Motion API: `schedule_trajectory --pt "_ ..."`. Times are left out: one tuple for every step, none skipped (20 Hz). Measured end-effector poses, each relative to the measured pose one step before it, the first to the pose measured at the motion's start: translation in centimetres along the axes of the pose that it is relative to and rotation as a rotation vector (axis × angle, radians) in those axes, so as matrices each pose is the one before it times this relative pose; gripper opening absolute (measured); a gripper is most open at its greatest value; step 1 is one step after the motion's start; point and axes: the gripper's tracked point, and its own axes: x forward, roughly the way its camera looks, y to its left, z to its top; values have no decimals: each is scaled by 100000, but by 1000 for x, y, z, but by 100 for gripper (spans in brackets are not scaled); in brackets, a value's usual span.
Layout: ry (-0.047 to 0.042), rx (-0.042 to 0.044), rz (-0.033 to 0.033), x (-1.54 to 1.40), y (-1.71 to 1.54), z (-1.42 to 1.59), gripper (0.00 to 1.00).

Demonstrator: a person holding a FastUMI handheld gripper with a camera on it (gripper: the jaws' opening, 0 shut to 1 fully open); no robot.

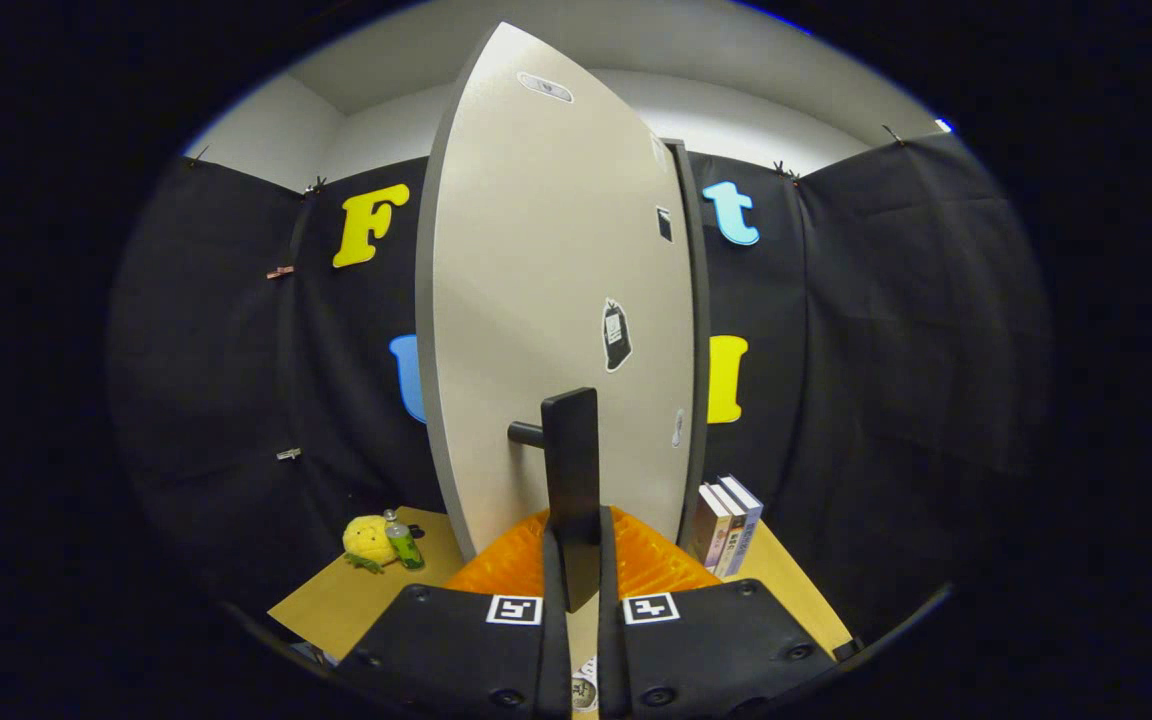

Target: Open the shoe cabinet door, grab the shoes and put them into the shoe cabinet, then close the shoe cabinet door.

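Observation:
The shoe cabinet's pale door (546, 300) stands upright right ahead of me, swung partly out from the cabinet's dark edge (698, 330) on its right. A black vertical bar handle (570, 450) sticks out from the door on a short stub. My gripper (576, 565) is shut on the lower end of this handle, with the bar running down between both fingers. The door carries a few small stickers (617, 334).
A wooden tabletop (346, 600) lies below. On it, left of the door, sit a yellow plush toy (368, 540) and a small green bottle (403, 545). A few upright books (729, 525) stand right of the cabinet. Black cloth walls close in all around.

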Motion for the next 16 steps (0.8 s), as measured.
schedule_trajectory --pt "-328 1528 -1369 -168 -841 105 14" --pt "-379 1842 -318 -167 -634 -89 14" --pt "-101 1900 308 -209 -793 -50 14" --pt "658 1404 329 -207 -937 -90 14" --pt "251 348 54 -179 -1115 -78 14" --pt "-280 -743 -592 -227 -881 178 14" --pt "-713 -1724 -926 20 -887 187 13" --pt "-738 -1947 -255 -261 -615 148 13" --pt "-778 -2373 -1644 157 -1029 168 13" --pt "-1529 -1978 -1892 48 -1464 202 16" --pt "-754 -253 -1405 86 -1445 253 15" --pt "-267 1119 -1565 -65 -1414 -147 14" --pt "-254 1956 -1575 122 -1266 48 14" --pt "576 2716 -191 80 -1004 -58 14" --pt "697 1453 243 -121 -1047 -24 15" --pt "497 707 2268 130 -514 61 16"
